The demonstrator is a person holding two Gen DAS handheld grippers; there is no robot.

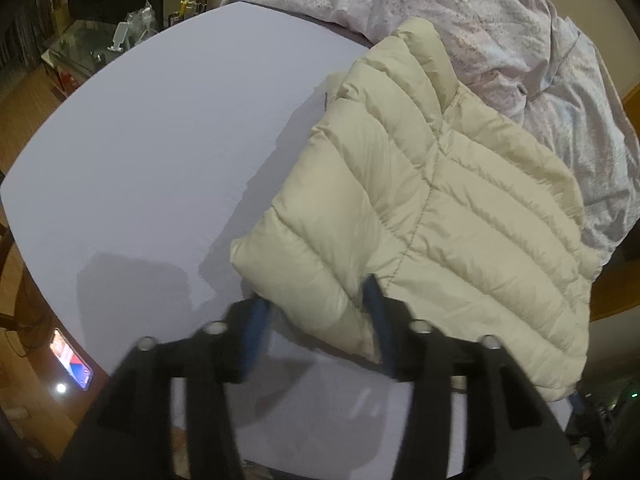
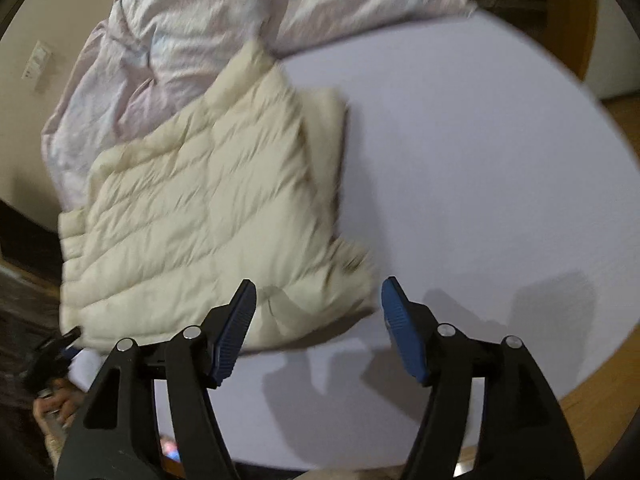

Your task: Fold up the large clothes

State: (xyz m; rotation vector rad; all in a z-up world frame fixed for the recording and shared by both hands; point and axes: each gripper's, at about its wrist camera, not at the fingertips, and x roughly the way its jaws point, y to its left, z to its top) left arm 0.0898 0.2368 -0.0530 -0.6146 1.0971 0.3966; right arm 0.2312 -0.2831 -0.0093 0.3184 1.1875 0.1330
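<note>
Right now your left tool (image 1: 320,320) and right tool (image 2: 318,300) both stand released, gripping nothing, just above the near edge of the cream puffer jacket (image 2: 208,200). It lies folded on the lilac bed (image 2: 480,160), beside the rumpled quilt (image 2: 180,32), probably let go to settle flat.

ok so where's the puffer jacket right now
The cream puffer jacket lies folded on the lilac bed sheet, its far end against the crumpled duvet.

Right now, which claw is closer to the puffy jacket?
Both are about equally close. The left claw is open over the cream jacket's near corner; the right claw is open over the other.
</note>
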